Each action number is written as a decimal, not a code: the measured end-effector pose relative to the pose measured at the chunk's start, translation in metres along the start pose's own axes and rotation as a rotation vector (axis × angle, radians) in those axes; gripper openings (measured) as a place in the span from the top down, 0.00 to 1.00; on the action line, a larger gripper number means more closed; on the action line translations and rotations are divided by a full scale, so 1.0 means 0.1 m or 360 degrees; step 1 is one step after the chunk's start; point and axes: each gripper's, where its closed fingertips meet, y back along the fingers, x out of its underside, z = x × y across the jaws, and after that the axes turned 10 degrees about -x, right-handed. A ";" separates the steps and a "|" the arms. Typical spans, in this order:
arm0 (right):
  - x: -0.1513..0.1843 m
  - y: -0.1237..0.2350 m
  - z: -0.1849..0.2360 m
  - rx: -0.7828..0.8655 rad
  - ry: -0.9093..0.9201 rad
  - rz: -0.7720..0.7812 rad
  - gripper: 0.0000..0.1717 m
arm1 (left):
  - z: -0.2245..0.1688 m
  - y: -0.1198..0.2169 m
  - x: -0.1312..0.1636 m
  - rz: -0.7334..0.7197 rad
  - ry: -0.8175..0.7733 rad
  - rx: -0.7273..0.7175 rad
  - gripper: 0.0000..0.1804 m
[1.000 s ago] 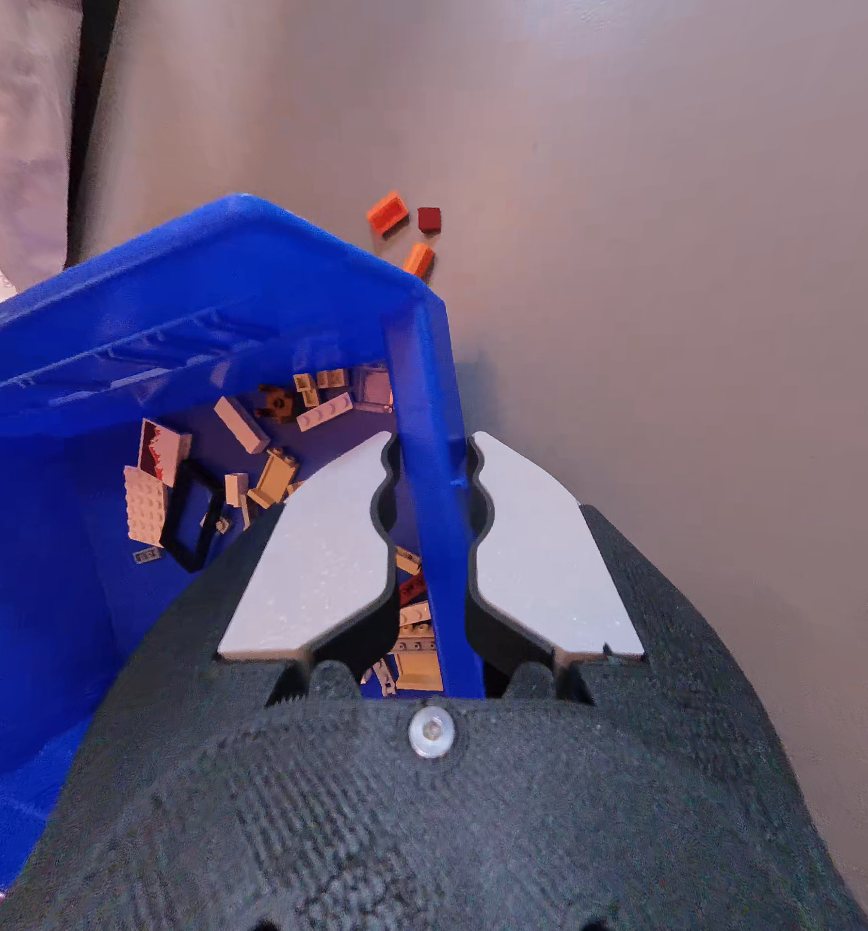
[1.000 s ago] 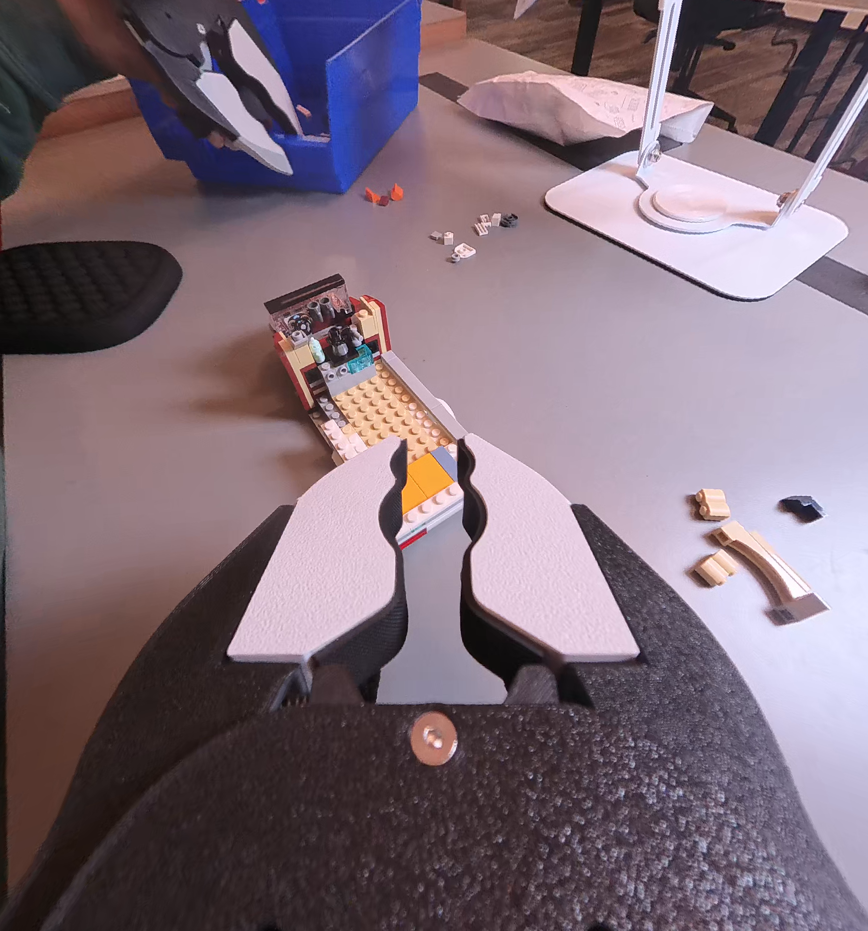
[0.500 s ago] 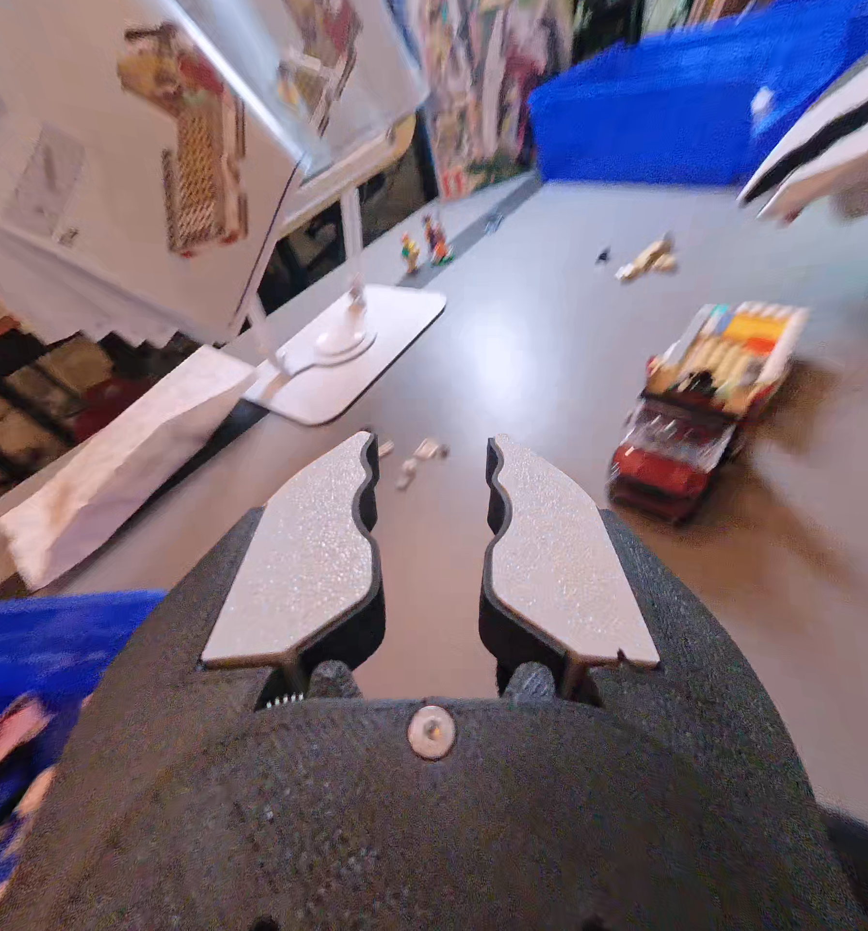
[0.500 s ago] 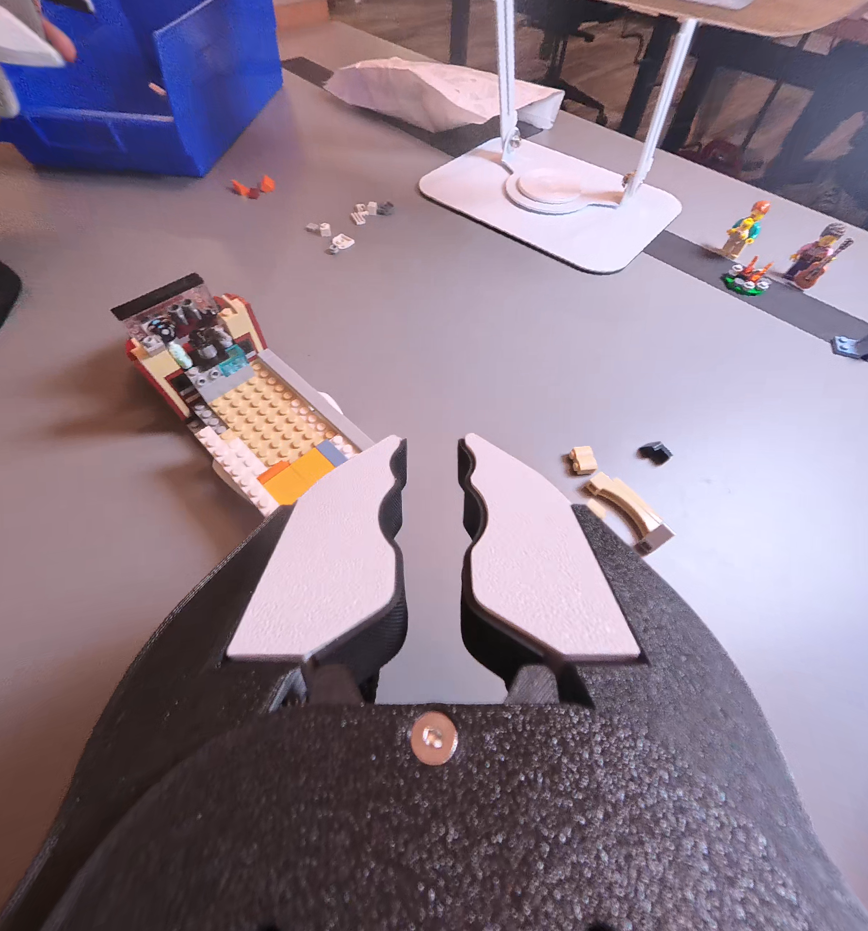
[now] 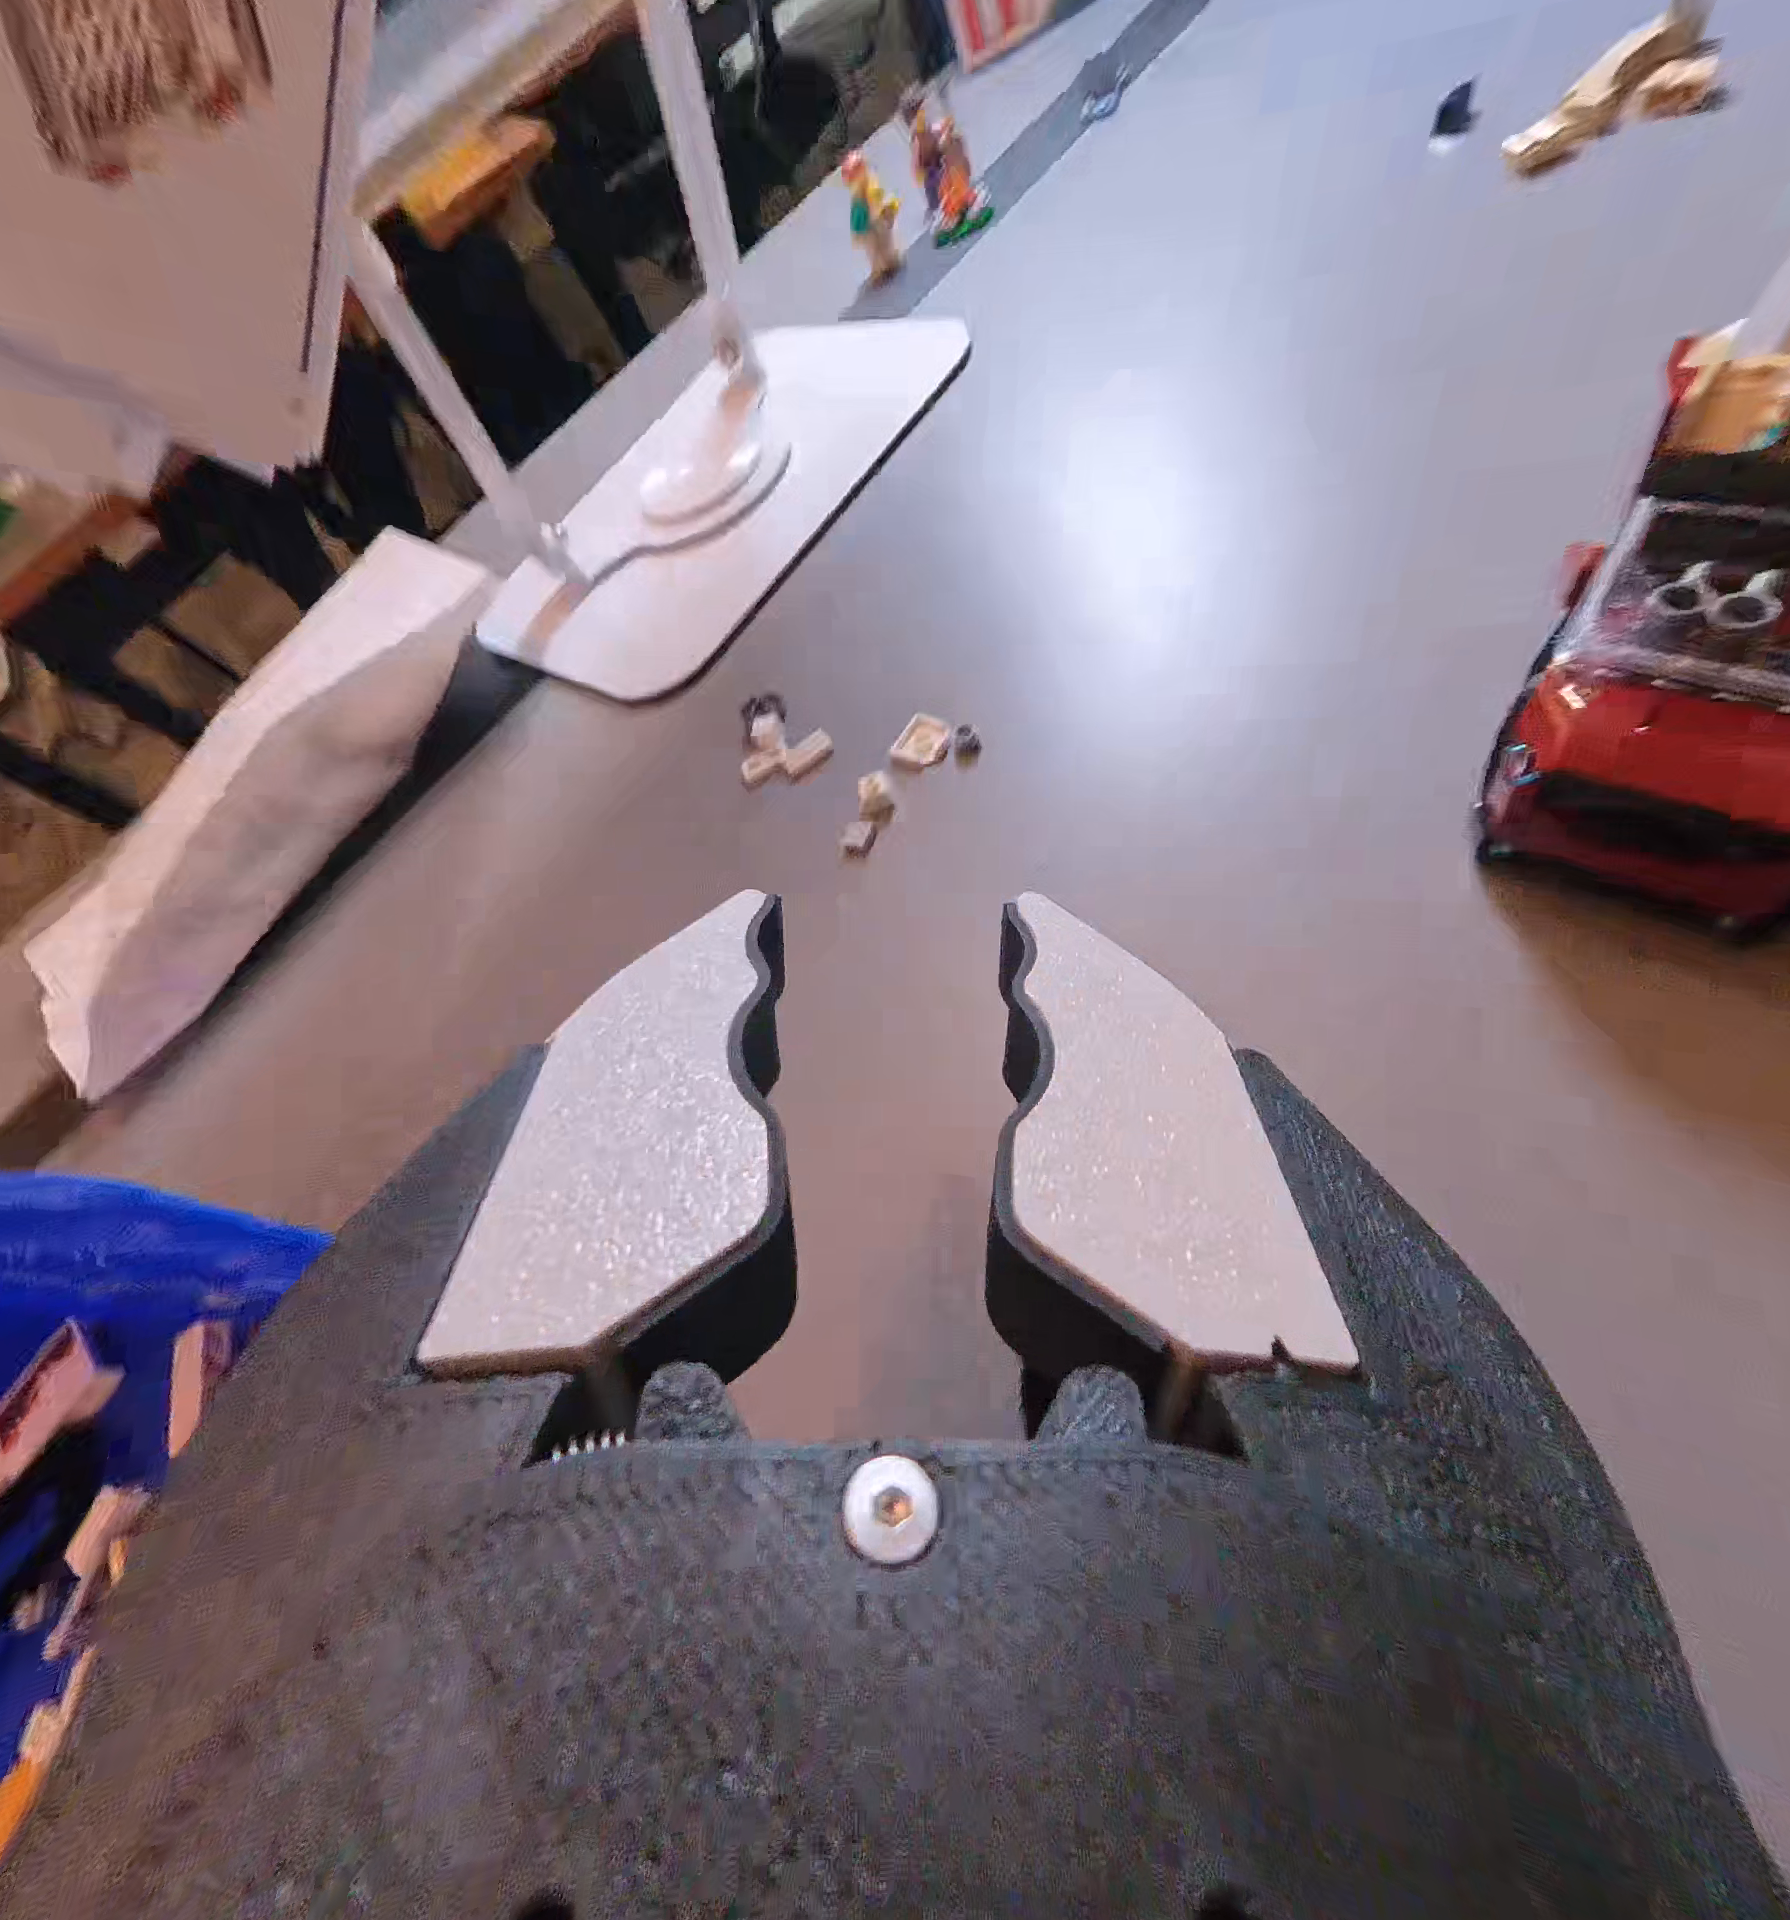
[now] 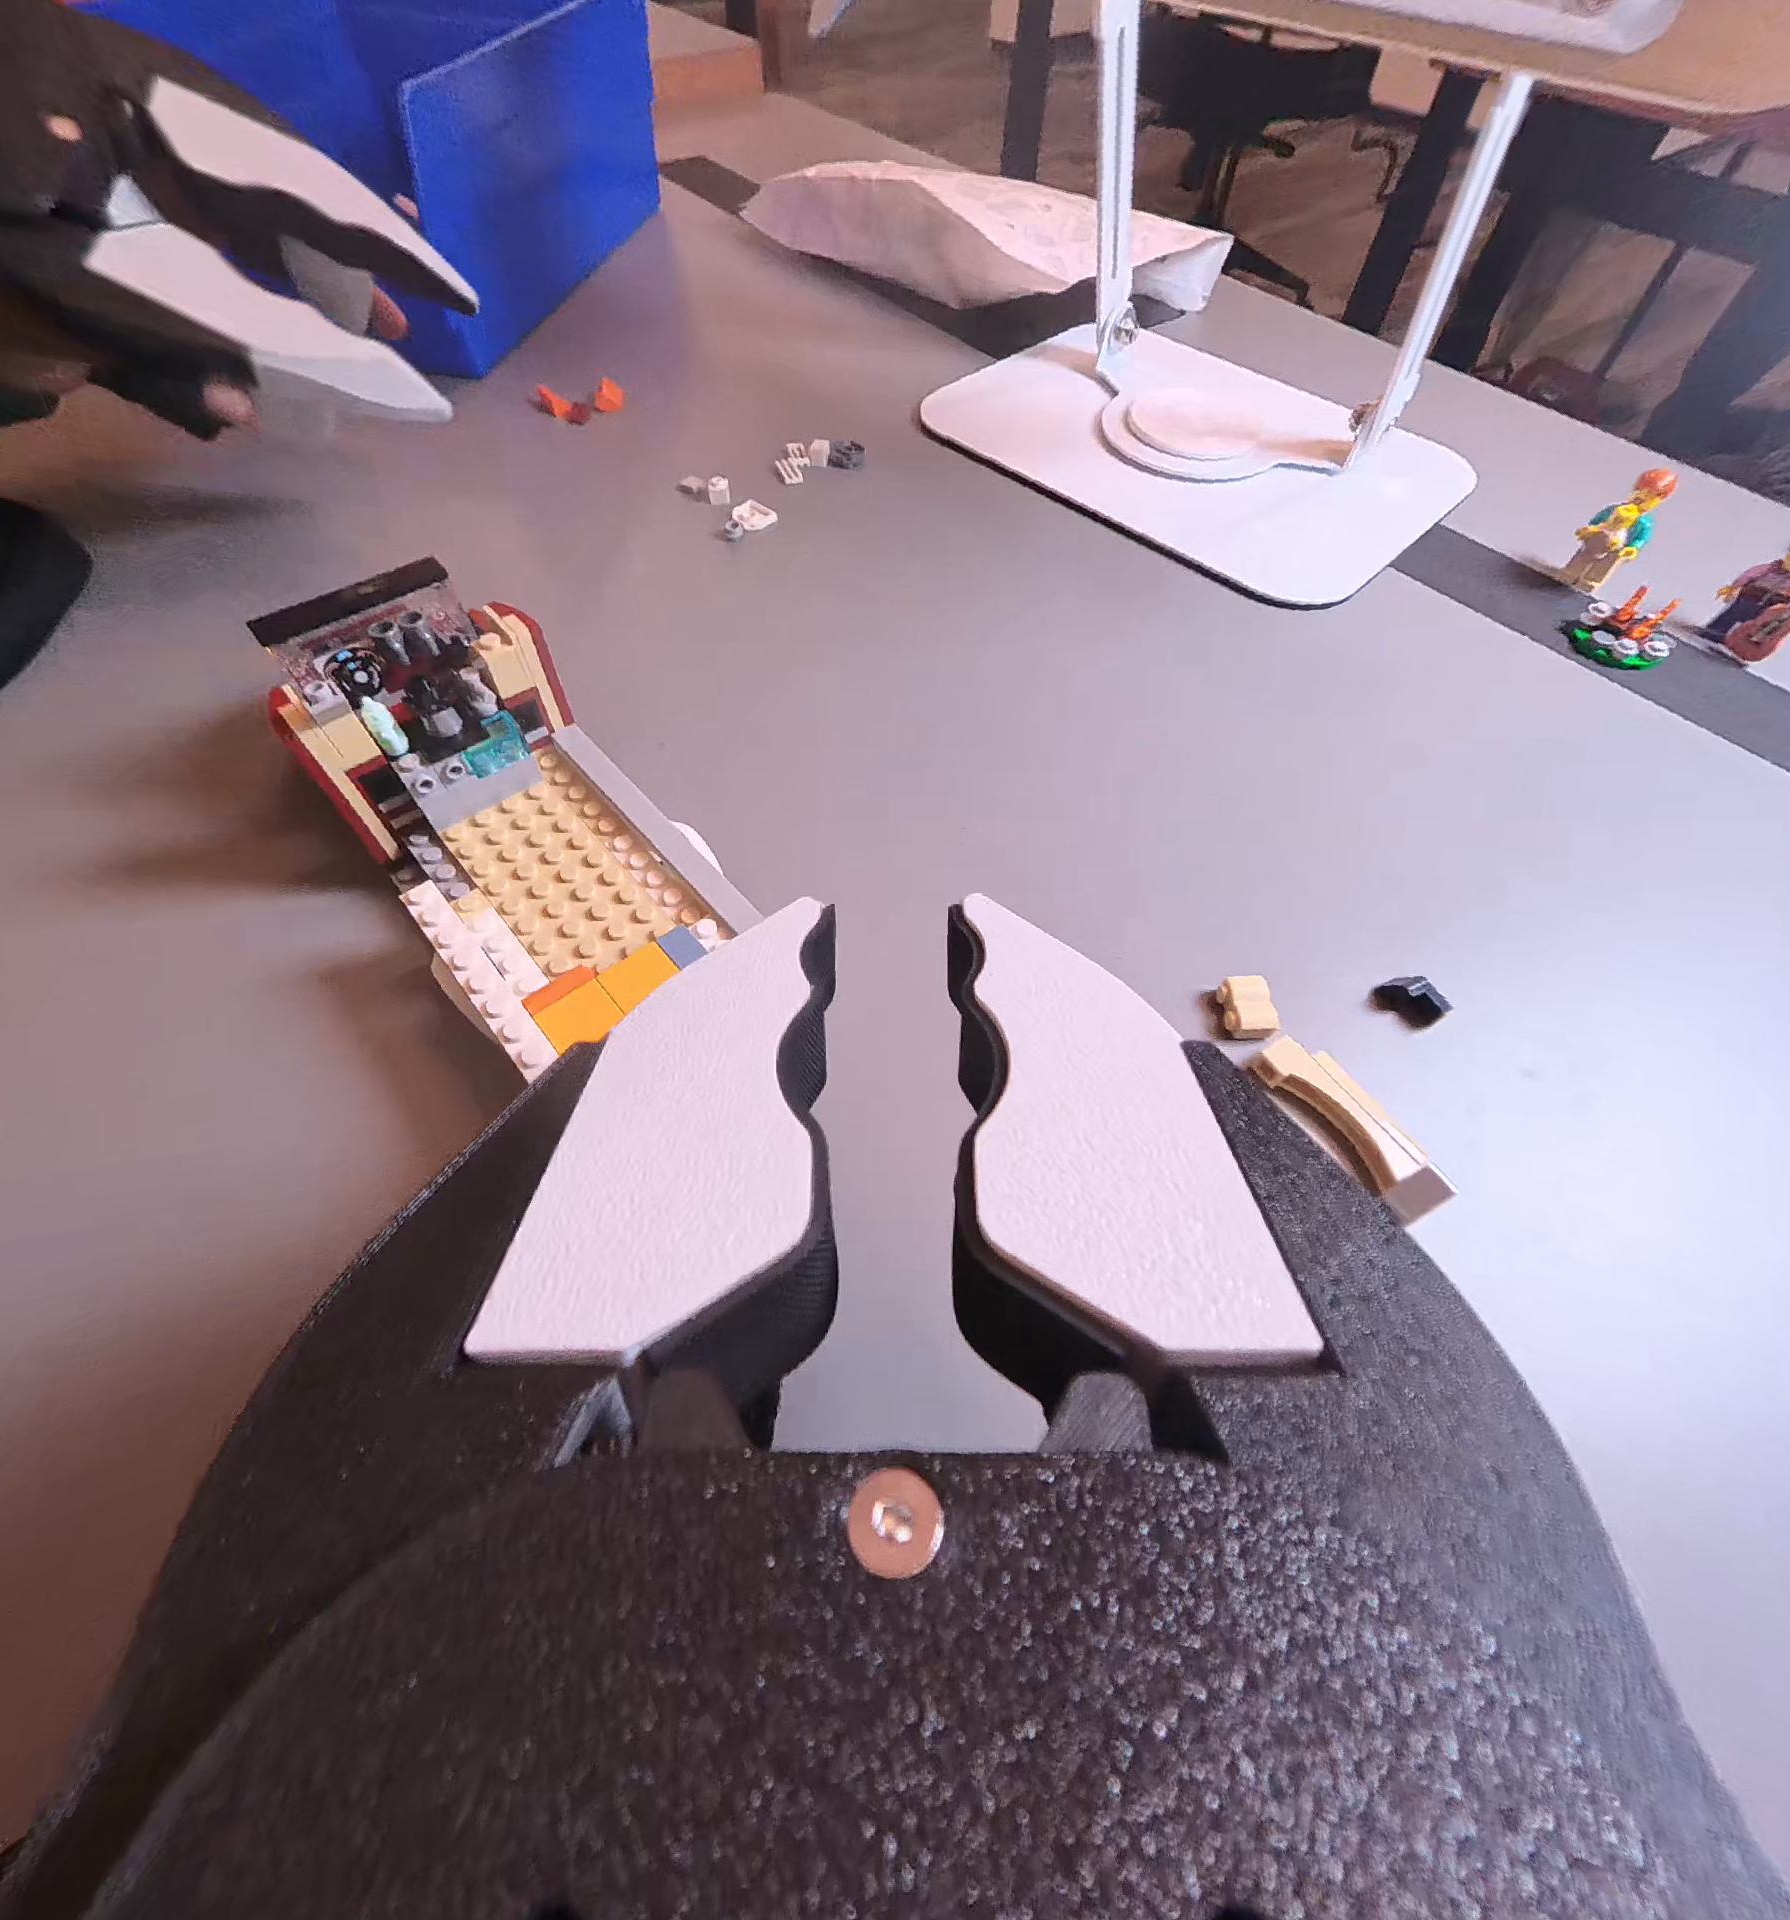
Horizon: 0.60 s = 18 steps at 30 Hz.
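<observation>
My left gripper [image 5: 891, 914] is open and empty above the grey table [image 5: 1234, 468]. Several small tan and grey pieces [image 5: 860, 769] lie just ahead of it. It also shows in the right wrist view [image 6: 455, 358], in front of the blue bin [image 6: 527, 187]. My right gripper [image 6: 891, 914] is open with a narrow gap and holds nothing. It hovers just right of the rear end of a red, tan and white brick vehicle [image 6: 558, 873]. The vehicle also shows at the right of the left wrist view [image 5: 1680, 748]. A curved tan piece [image 6: 1348, 1132], a small tan brick [image 6: 1244, 1008] and a black piece [image 6: 1410, 1000] lie right of the right gripper.
The blue bin [image 5: 91, 1247] with loose bricks sits at the lower left. A white stand base [image 6: 1203, 457] and a white bag [image 6: 974, 229] lie at the back. Orange pieces [image 6: 579, 400] lie by the bin. Two minifigures [image 6: 1618, 530] stand far right.
My left gripper let go of the blue bin's wall, opened wider and swung away over the table. My right gripper shifted from the vehicle's rear end to its right side.
</observation>
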 end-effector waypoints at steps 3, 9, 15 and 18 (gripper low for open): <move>0.01 -0.06 0.03 -0.0027 0.0017 0.0012 0.88 | 0.26 -0.06 0.32 0.0262 0.0192 -0.0103 0.78; -0.02 -0.06 0.12 -0.0065 0.0049 -0.0003 0.88 | 0.61 -0.18 0.66 0.0525 0.0250 -0.0239 0.82; -0.05 0.02 0.16 -0.0093 0.0045 -0.0044 0.88 | 0.68 -0.23 0.83 0.0729 0.0187 -0.0182 0.79; -0.06 0.04 0.16 -0.0112 0.0025 -0.0060 0.88 | 0.66 -0.24 0.87 0.0791 0.0192 -0.0081 0.83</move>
